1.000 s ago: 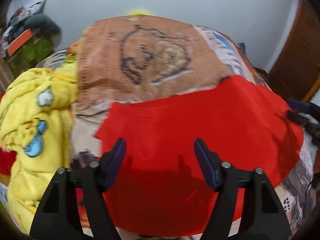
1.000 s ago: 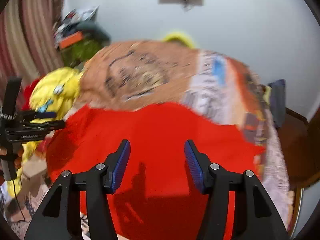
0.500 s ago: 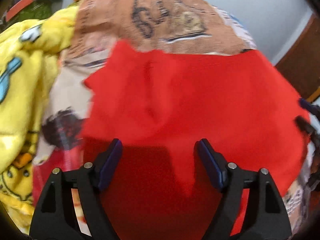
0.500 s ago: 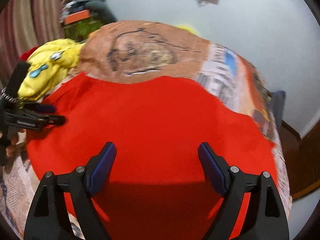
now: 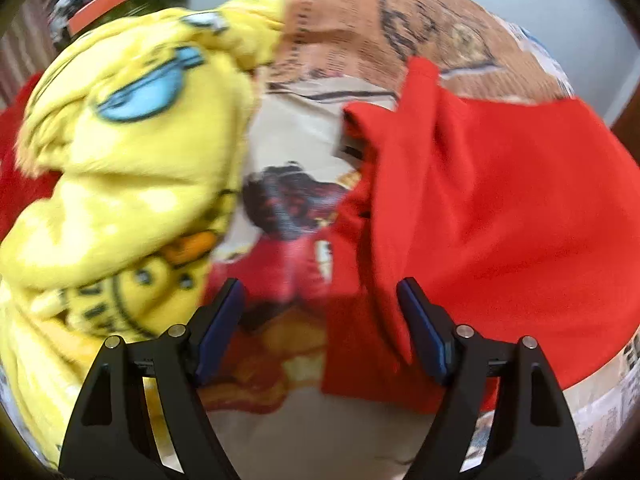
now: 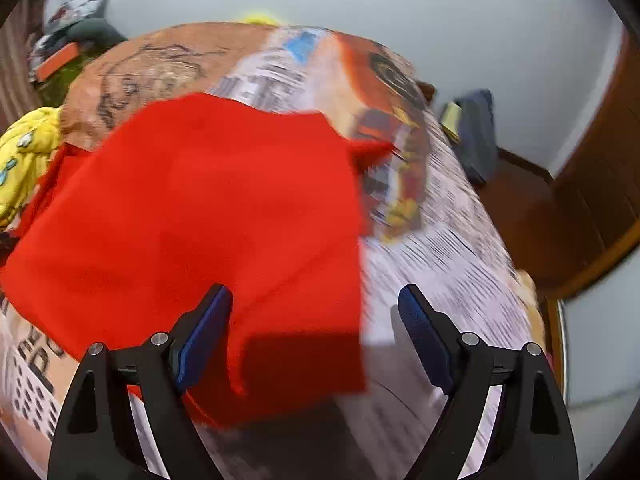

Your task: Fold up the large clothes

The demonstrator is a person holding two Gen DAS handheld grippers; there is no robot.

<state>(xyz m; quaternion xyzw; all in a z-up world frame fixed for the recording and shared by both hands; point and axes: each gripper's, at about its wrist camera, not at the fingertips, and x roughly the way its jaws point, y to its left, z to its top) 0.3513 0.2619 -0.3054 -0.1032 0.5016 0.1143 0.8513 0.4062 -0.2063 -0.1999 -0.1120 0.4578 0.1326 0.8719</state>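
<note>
A large red garment lies spread on the printed bedspread. In the left wrist view its left edge, with a rumpled sleeve, sits between my fingers. My left gripper is open and empty just above that edge. In the right wrist view the red garment fills the left and middle, and its right edge runs down between my fingers. My right gripper is open and empty over that lower right corner.
A crumpled yellow cartoon blanket lies left of the garment and also shows in the right wrist view. Cluttered items sit at the bed's far left. A dark cloth and a wooden door are at right.
Both grippers have swung outward: the left one toward the garment's left edge and yellow blanket, the right one toward its right edge. Both stay open; the garment has stayed put.
</note>
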